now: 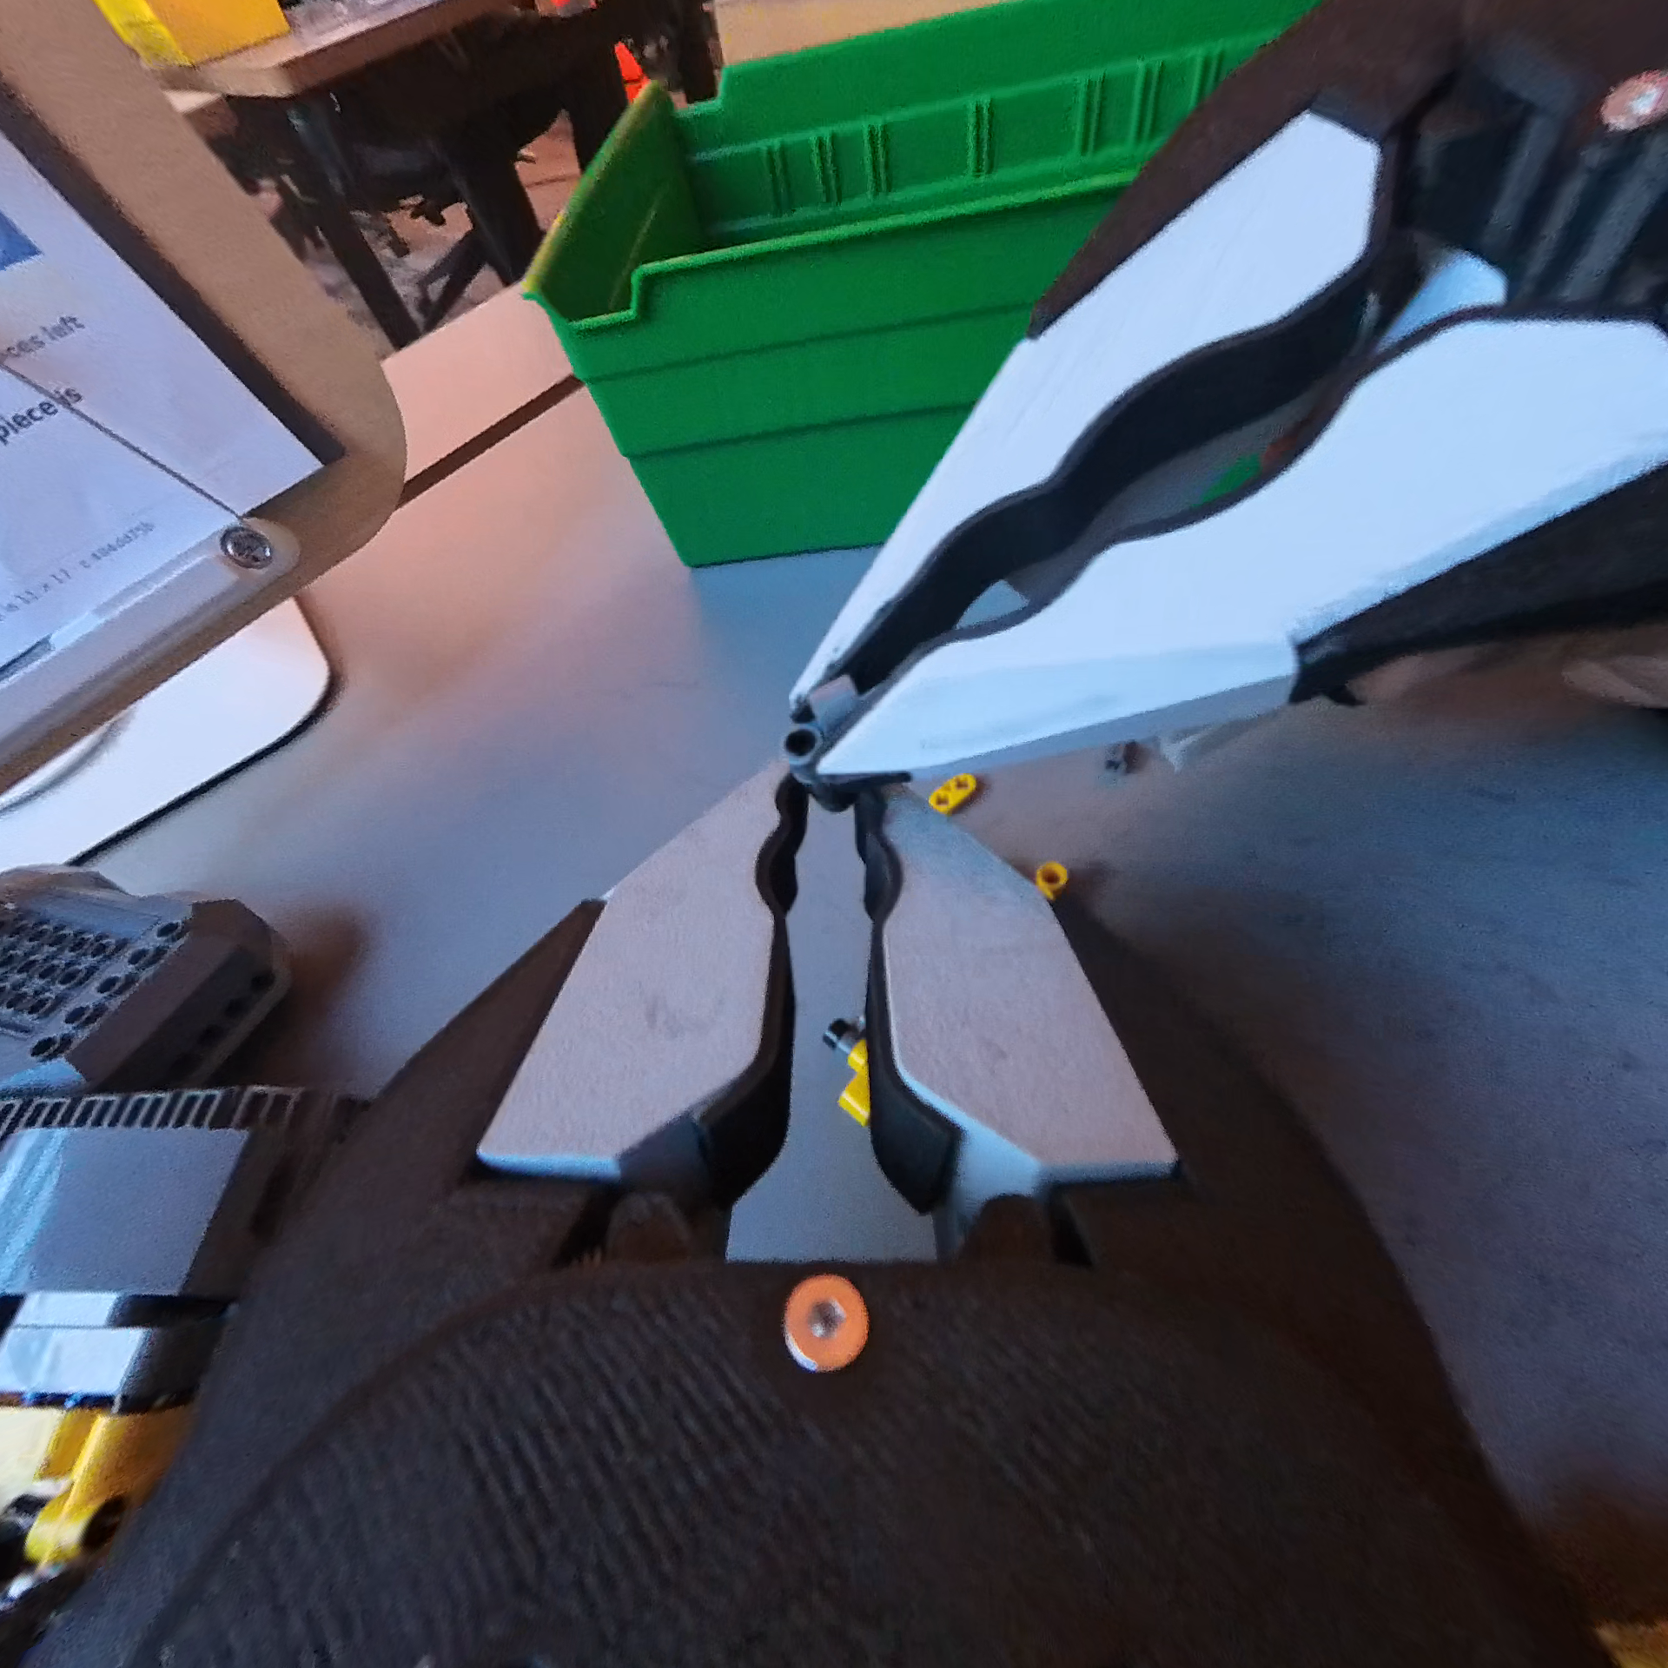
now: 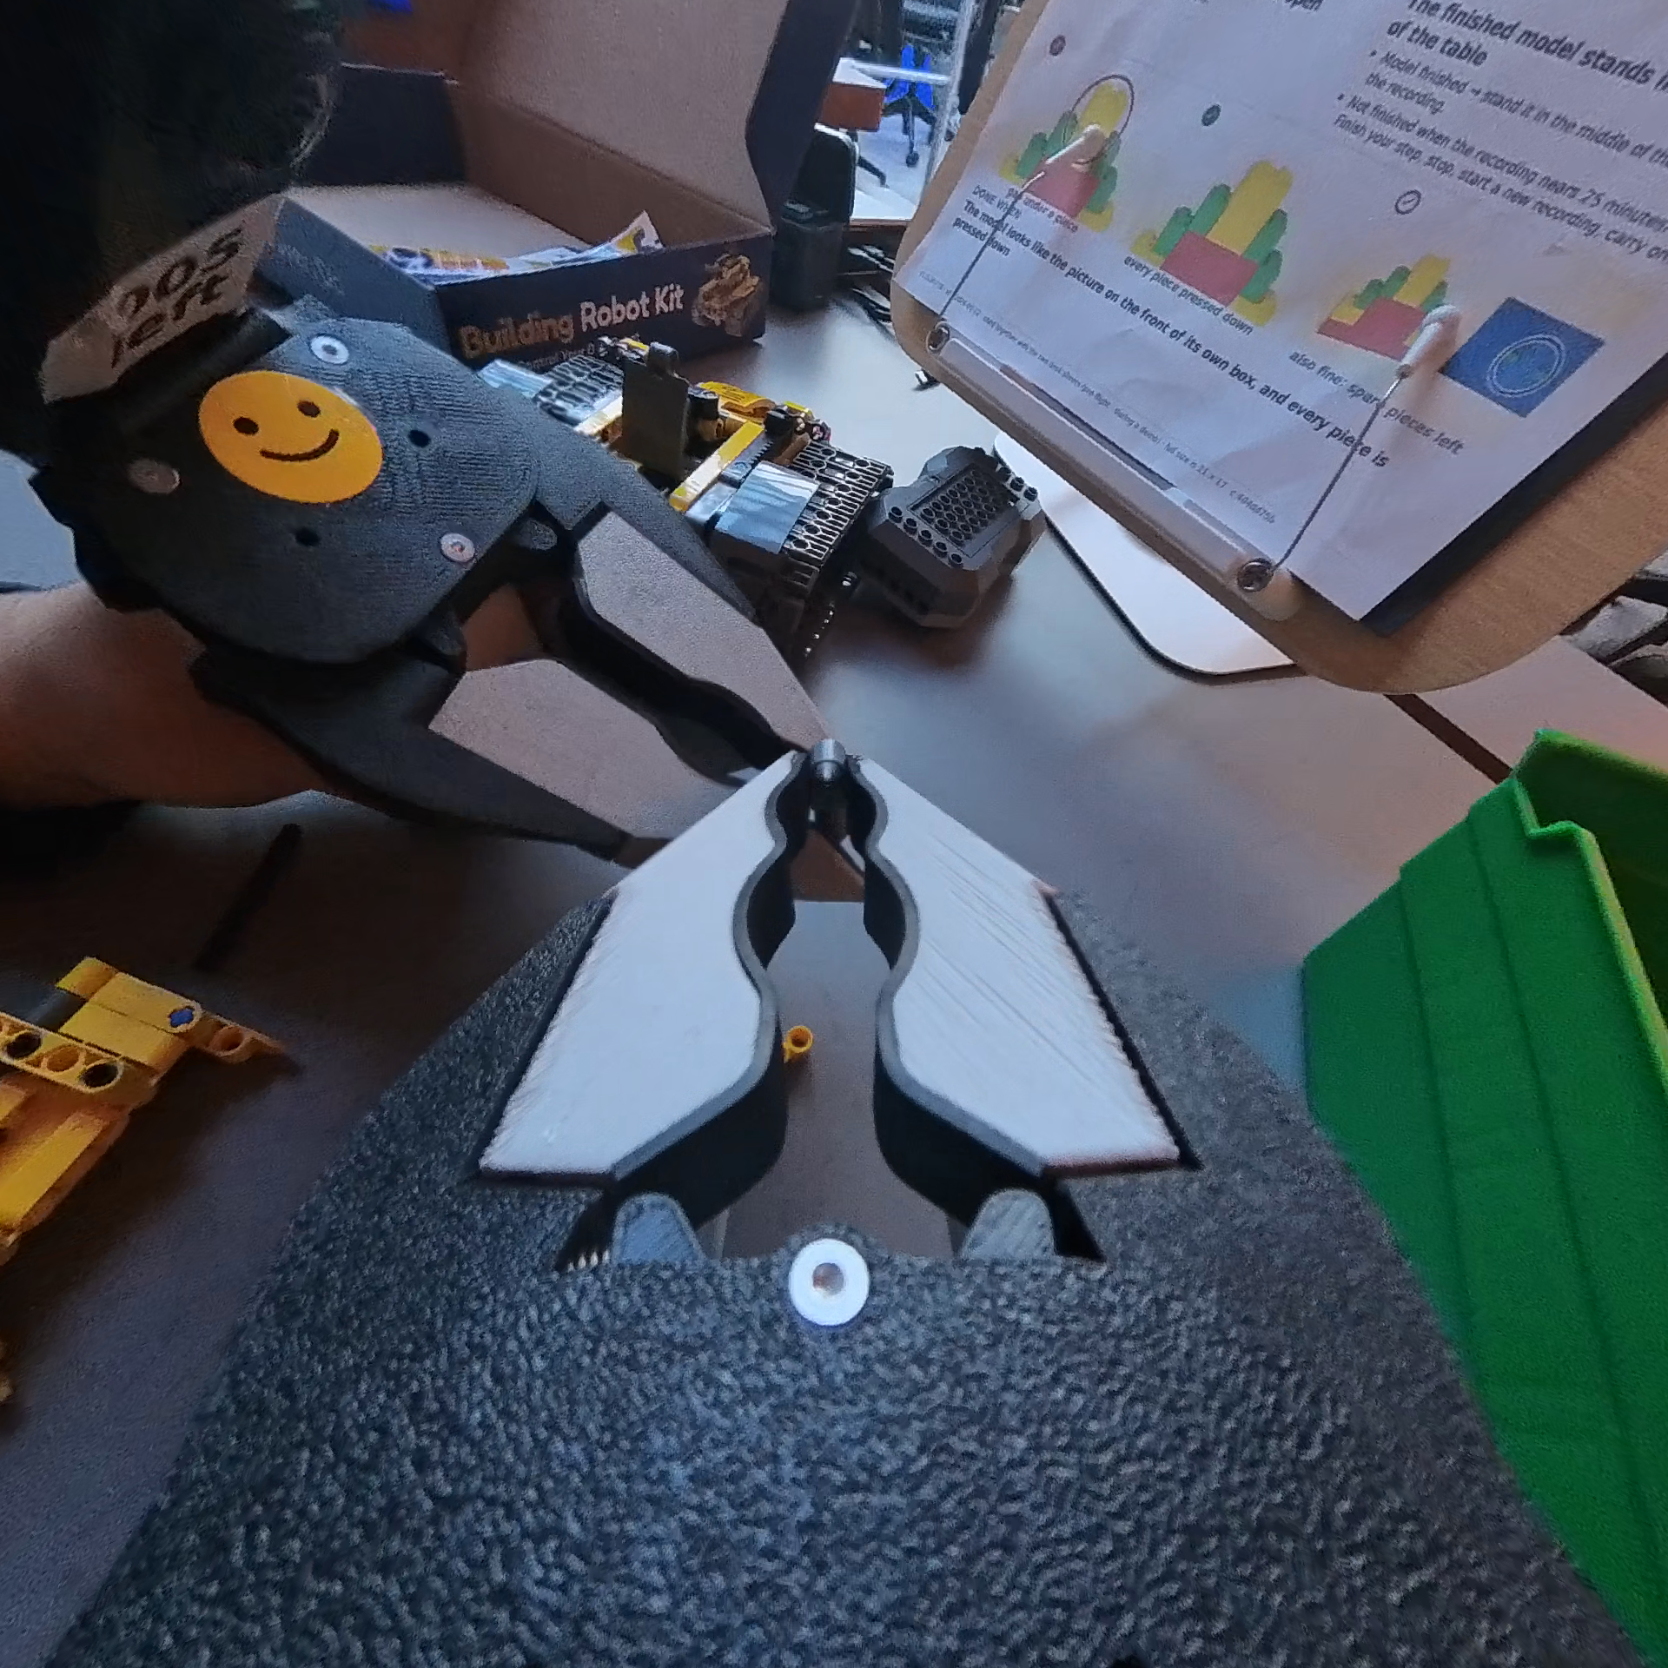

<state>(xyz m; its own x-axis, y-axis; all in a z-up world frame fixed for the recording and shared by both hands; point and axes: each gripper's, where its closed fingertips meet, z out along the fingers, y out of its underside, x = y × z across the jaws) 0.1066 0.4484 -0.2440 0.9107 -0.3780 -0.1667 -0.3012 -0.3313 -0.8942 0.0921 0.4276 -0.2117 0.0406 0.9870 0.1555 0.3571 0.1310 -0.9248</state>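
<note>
My right gripper (image 2: 826, 767) is shut on a small dark grey pin (image 2: 826, 756) and holds it above the grey table (image 2: 1128, 812). In the left wrist view the right gripper (image 1: 812, 722) comes in from the upper right with the pin (image 1: 803, 742) at its tips. My left gripper (image 1: 826, 796) meets it tip to tip, its fingers nearly together around a small dark piece (image 1: 829, 798) just under the pin. The left gripper (image 2: 785, 749) also shows in the right wrist view, held by a hand (image 2: 81, 704).
A green bin (image 1: 812, 361) stands behind, an instruction board on a stand (image 2: 1264, 271) at the far side. A black and yellow brick model (image 2: 767, 487), a yellow assembly (image 2: 90, 1056), a black axle (image 2: 248, 894), a kit box (image 2: 614, 298) and small yellow pieces (image 1: 952, 794) lie about. My left and right fingertips are right by each other. Left tips and right tips are each some 15 centimetres from the black axle (image 2: 248, 894).
</note>
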